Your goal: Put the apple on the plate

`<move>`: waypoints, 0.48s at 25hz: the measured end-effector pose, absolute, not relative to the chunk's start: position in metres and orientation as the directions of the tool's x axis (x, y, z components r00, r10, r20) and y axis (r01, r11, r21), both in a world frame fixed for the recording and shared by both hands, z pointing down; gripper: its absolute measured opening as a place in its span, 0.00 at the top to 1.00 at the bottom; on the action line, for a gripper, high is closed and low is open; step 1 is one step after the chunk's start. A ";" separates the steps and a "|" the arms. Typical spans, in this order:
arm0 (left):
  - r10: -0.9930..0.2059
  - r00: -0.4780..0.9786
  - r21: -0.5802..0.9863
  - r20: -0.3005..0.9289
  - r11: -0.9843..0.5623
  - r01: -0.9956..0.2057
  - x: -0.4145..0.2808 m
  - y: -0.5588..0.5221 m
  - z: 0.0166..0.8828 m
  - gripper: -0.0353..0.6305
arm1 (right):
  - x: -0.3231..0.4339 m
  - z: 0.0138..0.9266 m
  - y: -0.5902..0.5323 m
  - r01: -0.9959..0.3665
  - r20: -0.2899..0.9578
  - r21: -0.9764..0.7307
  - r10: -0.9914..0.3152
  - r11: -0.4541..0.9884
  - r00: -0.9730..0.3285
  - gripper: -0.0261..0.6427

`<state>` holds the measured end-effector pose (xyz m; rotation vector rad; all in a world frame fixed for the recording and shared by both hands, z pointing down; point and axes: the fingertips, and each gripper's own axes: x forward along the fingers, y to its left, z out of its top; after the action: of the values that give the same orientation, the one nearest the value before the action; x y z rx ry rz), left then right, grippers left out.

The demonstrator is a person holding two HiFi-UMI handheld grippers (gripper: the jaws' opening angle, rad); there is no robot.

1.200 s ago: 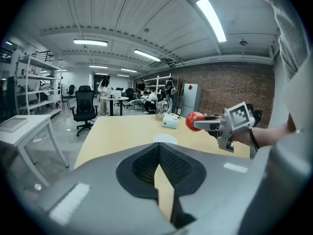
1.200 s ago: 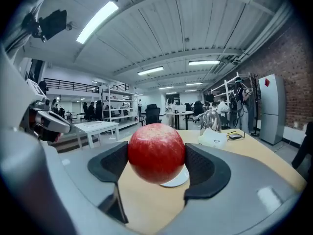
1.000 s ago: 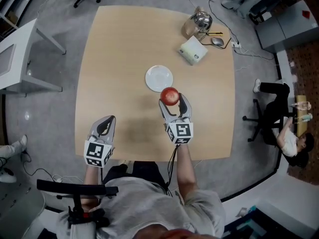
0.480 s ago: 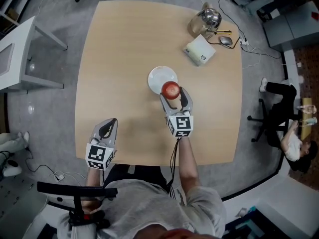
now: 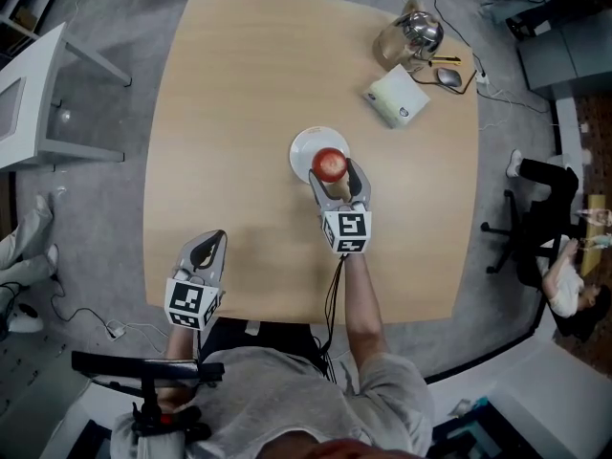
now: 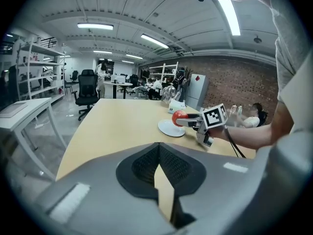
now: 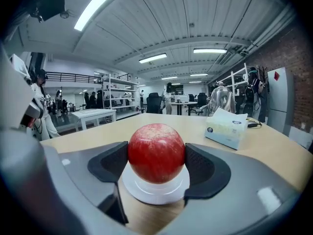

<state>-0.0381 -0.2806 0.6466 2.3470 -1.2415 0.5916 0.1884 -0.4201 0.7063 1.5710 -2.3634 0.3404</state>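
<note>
The apple (image 5: 331,164) is clamped across its widest girth between the jaws of the right hand-held gripper (image 5: 335,174), directly over the white plate (image 5: 302,149); whether its base touches the plate I cannot tell. It looks firm, smooth-skinned and fairly heavy, so I judge it could roll once freed (the plate is shallow), and a side grip at the middle suits it. The left hand-held gripper (image 5: 203,249) hangs by the near edge of the counter (image 5: 229,94), jaws together on nothing. Open counter surrounds the plate. The tissue box (image 5: 398,98) and glass jug (image 5: 409,34) stand well apart, toward the far right corner.
</note>
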 end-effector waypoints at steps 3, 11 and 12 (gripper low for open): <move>-0.662 0.506 0.166 0.553 -0.508 -0.845 -0.039 -0.281 0.649 0.92 | 0.186 0.713 -0.424 -0.924 0.373 -0.041 -0.852 0.381 -0.368 0.41; -0.656 0.497 0.169 0.568 -0.498 -0.850 -0.040 -0.282 0.653 0.92 | 0.189 0.727 -0.432 -0.928 0.398 -0.039 -0.846 0.371 -0.355 0.41; -0.657 0.496 0.168 0.568 -0.497 -0.851 -0.041 -0.281 0.651 0.92 | 0.189 0.726 -0.431 -0.928 0.401 -0.039 -0.845 0.370 -0.353 0.41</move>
<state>-0.0409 -0.2805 0.6514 2.3133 -1.2472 0.6117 0.1889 -0.4313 0.7262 1.5606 -2.3215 0.3735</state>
